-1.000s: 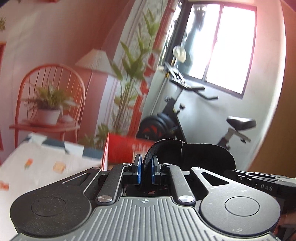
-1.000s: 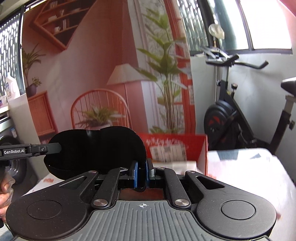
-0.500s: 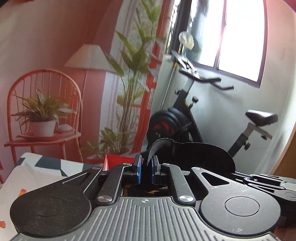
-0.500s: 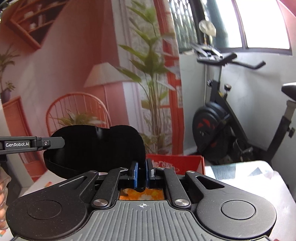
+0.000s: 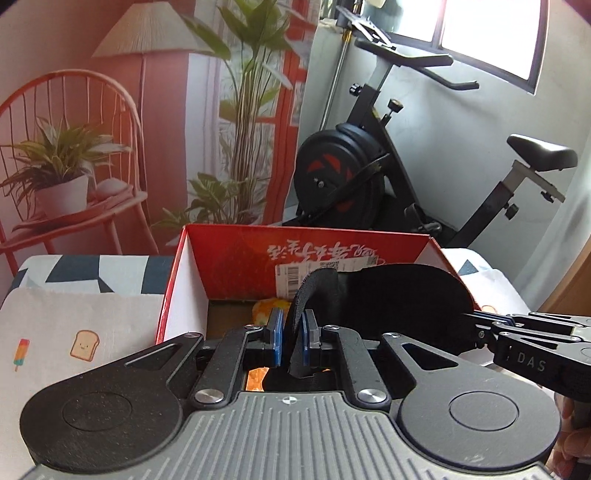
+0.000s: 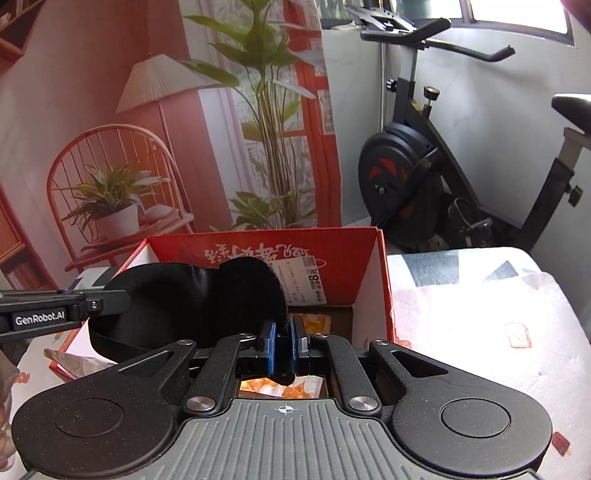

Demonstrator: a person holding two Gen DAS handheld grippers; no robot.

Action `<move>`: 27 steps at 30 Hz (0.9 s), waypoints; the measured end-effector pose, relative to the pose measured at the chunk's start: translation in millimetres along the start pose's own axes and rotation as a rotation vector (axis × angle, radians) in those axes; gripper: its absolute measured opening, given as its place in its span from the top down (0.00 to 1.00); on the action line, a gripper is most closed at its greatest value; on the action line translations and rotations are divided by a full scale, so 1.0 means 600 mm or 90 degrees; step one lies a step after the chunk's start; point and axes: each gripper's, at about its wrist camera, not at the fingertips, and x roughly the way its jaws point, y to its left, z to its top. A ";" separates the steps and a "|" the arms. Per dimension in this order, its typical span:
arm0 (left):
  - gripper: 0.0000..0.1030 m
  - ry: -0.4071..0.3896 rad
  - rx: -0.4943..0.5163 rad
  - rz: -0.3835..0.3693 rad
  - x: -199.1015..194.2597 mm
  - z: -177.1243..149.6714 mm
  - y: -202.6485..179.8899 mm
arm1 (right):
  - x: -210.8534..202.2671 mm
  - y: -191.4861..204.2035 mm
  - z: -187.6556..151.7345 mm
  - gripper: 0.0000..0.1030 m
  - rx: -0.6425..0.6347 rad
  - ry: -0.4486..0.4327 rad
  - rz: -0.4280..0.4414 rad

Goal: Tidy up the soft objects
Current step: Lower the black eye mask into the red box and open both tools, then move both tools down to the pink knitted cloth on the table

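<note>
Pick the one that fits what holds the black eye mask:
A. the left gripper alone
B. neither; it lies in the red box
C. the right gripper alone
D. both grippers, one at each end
D: the left gripper and the right gripper each pinch an end of the mask, stretched over the red box.

red box (image 5: 236, 254) floor mostly hidden, orange packet (image 6: 277, 387) contents unreadable behind tool

A printed backdrop of coral-pink walls (image 5: 66, 33), with a pictured pleated floor lamp (image 5: 147, 33), a red spindle-back chair holding a potted plant (image 5: 66, 147) and tall leafy stems (image 6: 273, 92), hangs along the far side. Beside it, a black exercise bike with a red-marked flywheel (image 5: 343, 177) stands against a pale grey wall (image 5: 461, 122). Bright daylight pours through a dark-framed window (image 5: 491, 33) above.
</note>
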 end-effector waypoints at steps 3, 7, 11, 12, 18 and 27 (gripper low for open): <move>0.88 0.005 -0.002 0.004 0.006 0.002 0.001 | 0.009 -0.001 0.000 0.92 0.000 0.008 0.002; 0.71 0.007 0.000 0.009 0.010 0.002 -0.002 | 0.016 0.000 -0.004 0.89 0.001 0.015 -0.009; 0.34 -0.043 -0.015 0.009 -0.011 0.002 0.005 | 0.009 0.003 -0.009 0.79 -0.016 -0.012 -0.039; 0.34 -0.047 -0.011 0.010 -0.016 0.004 0.005 | 0.007 0.002 -0.011 0.77 -0.017 -0.017 -0.042; 0.30 -0.070 -0.001 0.021 -0.050 0.003 0.002 | -0.020 -0.001 -0.018 0.70 -0.027 -0.053 -0.053; 0.30 -0.091 -0.015 0.025 -0.136 -0.034 0.008 | -0.096 0.016 -0.044 0.68 -0.076 -0.108 -0.038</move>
